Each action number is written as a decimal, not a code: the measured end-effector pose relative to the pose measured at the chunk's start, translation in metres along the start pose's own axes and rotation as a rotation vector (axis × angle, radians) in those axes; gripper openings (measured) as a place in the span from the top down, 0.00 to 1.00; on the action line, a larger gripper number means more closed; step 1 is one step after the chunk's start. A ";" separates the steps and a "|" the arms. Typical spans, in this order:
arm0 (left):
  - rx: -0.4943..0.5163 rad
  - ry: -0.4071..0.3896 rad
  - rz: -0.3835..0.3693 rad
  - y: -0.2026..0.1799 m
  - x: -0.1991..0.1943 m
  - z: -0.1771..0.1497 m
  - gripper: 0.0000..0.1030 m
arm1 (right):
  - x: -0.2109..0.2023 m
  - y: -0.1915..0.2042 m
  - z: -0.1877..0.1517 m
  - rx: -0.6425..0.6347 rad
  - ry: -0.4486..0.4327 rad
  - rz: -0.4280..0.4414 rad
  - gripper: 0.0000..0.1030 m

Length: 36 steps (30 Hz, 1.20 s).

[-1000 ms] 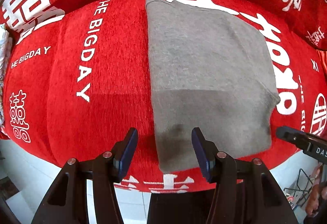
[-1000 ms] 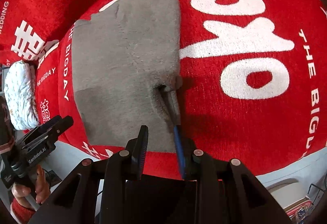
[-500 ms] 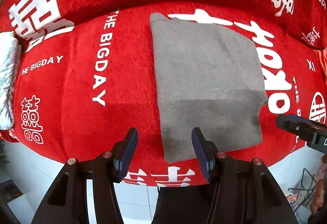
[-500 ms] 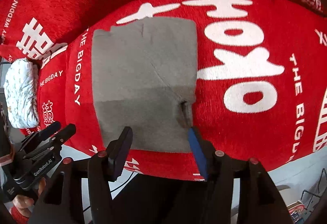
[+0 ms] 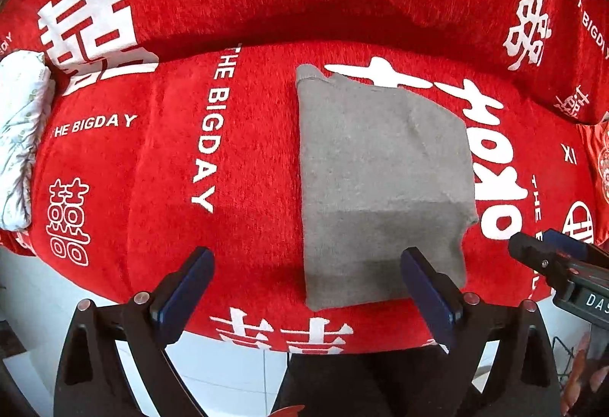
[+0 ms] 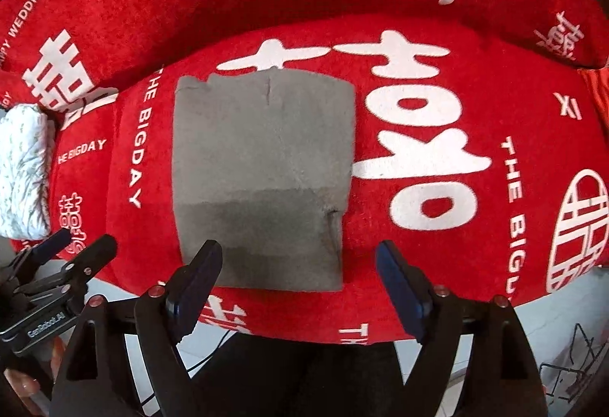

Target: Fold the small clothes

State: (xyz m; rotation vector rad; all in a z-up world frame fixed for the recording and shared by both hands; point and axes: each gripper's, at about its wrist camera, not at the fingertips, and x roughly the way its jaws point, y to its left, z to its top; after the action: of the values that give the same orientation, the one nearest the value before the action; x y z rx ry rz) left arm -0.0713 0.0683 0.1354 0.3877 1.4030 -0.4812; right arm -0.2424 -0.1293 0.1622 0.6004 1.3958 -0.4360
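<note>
Grey cloth [image 5: 384, 185] lies flat on the red printed cover [image 5: 160, 169], folded to a near-square block, long side running away from the person. Both tools hang above its near edge, pointing down. Left gripper [image 5: 306, 287] has just been opening, now wide, nothing between the jaws; it sits over the near left corner. Right gripper [image 6: 298, 282], likewise just opened and empty, stands over the near right corner. Neither is clearly nearer.
</note>
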 end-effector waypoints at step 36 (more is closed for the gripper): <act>0.015 -0.052 0.043 -0.004 -0.027 0.005 0.05 | -0.034 0.007 0.001 0.000 -0.092 -0.078 0.16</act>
State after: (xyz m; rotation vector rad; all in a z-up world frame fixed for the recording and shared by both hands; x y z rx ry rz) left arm -0.0719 0.0649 0.1628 0.4138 1.3393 -0.4634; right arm -0.2417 -0.1263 0.1967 0.5210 1.3347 -0.5199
